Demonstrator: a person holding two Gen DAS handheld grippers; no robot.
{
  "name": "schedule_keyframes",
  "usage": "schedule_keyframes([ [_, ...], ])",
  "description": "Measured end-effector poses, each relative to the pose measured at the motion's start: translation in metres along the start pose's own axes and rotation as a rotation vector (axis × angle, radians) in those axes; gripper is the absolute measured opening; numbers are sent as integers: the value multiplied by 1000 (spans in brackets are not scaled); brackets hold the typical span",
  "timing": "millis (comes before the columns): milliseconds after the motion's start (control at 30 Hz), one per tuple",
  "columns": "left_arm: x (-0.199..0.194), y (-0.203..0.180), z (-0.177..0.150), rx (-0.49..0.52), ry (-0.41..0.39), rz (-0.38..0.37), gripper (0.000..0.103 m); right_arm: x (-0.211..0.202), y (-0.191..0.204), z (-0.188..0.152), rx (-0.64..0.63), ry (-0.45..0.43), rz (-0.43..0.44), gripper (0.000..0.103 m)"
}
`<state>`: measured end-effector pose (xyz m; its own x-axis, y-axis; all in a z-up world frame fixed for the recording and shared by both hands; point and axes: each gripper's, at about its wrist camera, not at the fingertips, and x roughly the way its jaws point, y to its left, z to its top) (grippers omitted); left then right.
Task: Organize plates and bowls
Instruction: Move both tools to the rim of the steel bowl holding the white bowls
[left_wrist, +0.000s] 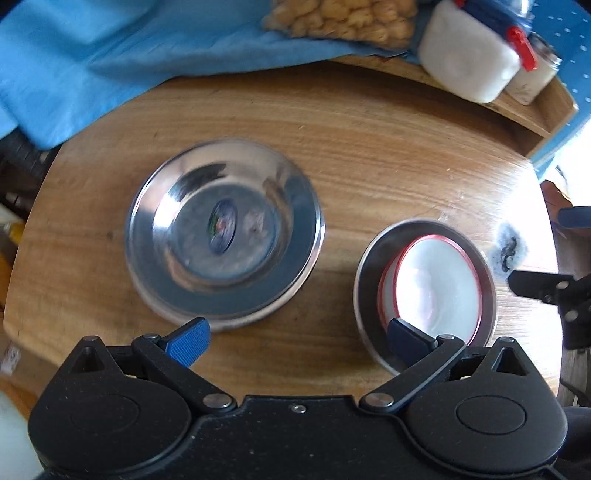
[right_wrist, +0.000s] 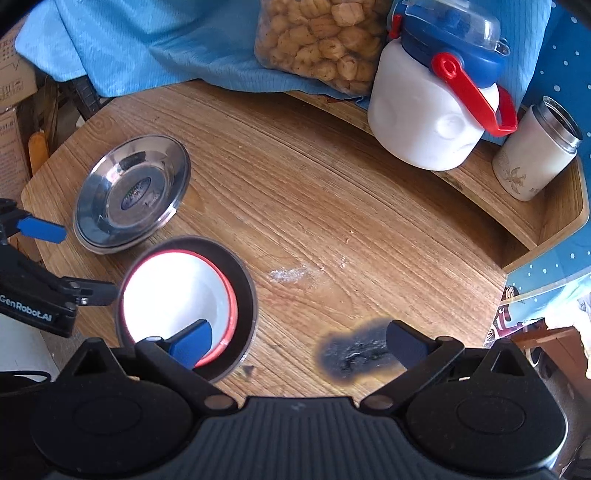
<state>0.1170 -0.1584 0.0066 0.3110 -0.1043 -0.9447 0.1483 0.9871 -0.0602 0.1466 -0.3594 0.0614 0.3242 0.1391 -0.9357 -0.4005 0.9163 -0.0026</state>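
A stack of steel plates lies on the round wooden table; it also shows in the right wrist view. Right of it a steel bowl holds a white bowl with a red rim, also seen in the right wrist view as steel bowl and white bowl. My left gripper is open and empty, above the near table edge between plates and bowls. My right gripper is open and empty, its left finger over the white bowl.
A dark burn mark is on the table near the right gripper. At the back stand a white jug with blue lid and red handle, a steel-rimmed white cup, a bag of snacks and a blue cloth.
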Motion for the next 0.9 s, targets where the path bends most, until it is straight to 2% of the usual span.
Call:
schedule_keyframes([
  [200, 6, 4, -10, -82, 10, 11, 102, 11, -3, 2, -39, 26, -19, 102],
  [433, 15, -3, -11, -110, 8, 41, 102, 26, -2, 2, -89, 56, -26, 102],
  [900, 28, -18, -16, -151, 25, 89, 102, 44, -2, 2, -113, 79, 1, 103],
])
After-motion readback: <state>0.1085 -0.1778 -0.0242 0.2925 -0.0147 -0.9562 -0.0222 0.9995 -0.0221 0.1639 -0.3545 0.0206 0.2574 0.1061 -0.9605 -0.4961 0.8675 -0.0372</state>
